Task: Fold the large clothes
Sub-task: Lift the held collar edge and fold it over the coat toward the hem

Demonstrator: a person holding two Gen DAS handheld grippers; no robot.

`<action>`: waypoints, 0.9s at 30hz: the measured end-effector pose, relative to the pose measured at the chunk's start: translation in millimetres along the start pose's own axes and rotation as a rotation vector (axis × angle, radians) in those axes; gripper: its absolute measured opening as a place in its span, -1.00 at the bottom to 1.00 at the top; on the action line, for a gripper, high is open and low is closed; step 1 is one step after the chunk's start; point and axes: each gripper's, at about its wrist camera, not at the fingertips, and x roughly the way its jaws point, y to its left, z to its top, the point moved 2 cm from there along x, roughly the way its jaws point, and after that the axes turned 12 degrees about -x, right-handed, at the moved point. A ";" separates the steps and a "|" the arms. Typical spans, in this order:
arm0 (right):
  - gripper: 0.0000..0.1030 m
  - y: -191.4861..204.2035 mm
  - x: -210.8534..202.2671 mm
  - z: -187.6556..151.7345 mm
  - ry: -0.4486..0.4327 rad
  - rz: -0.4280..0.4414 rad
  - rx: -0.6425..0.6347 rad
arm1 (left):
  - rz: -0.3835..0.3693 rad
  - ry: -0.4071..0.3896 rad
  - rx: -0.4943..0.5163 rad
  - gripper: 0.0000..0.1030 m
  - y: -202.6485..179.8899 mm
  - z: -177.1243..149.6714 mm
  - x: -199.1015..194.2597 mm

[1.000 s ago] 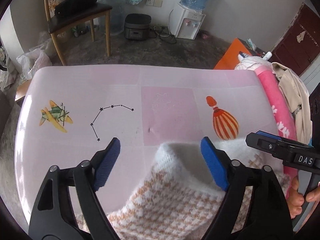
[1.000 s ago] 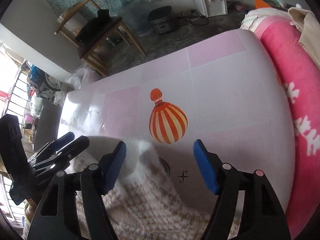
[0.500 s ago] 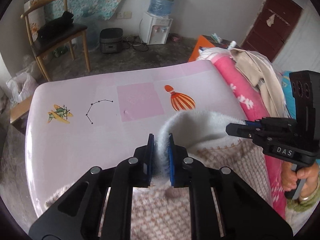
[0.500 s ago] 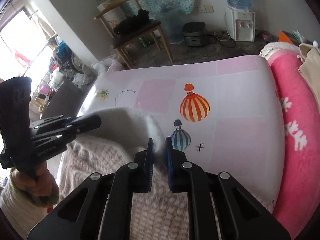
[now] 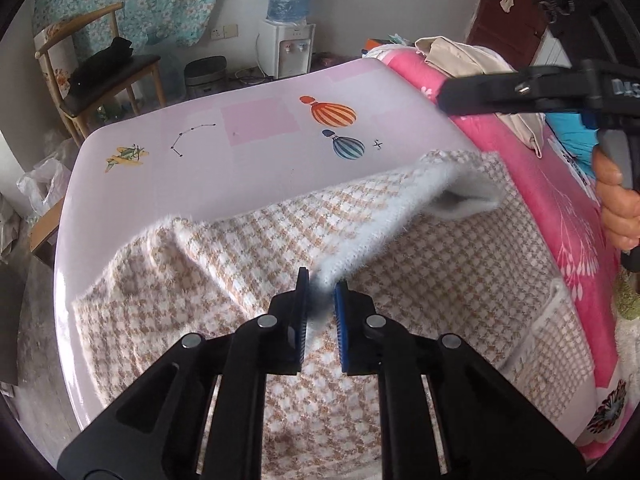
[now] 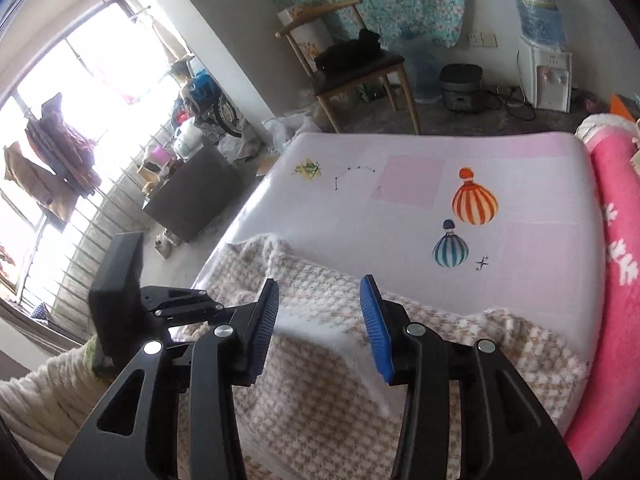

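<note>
Left gripper [image 5: 320,292] jaws clamp the sweater [image 5: 248,264] hem; right gripper [image 6: 320,312] jaws, just opening, straddle it untouched

A second ago both grippers stood open over the sweater's [image 5: 248,264] white edge; the left gripper [image 5: 320,300] has since clamped it and drawn it back over the checked body. The right gripper [image 6: 320,312], which had also clamped it, has just been opening, its pads off the cloth.
</note>
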 end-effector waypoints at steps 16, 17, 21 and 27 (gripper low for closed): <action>-0.36 21.5 61.4 -80.6 0.162 -0.064 -0.032 | -0.187 0.047 -0.171 -0.54 21.4 38.2 21.2; -0.36 23.8 60.6 -82.1 0.164 -0.068 -0.040 | -0.166 0.086 -0.157 -0.54 18.3 37.3 37.3; -0.36 23.7 31.7 -91.8 0.214 -0.086 -0.095 | -0.067 0.107 -0.037 -0.52 10.8 20.4 51.5; -0.36 -2.4 -7.0 -49.2 0.077 -0.231 -0.094 | -0.029 0.091 0.019 -0.51 14.5 6.0 40.4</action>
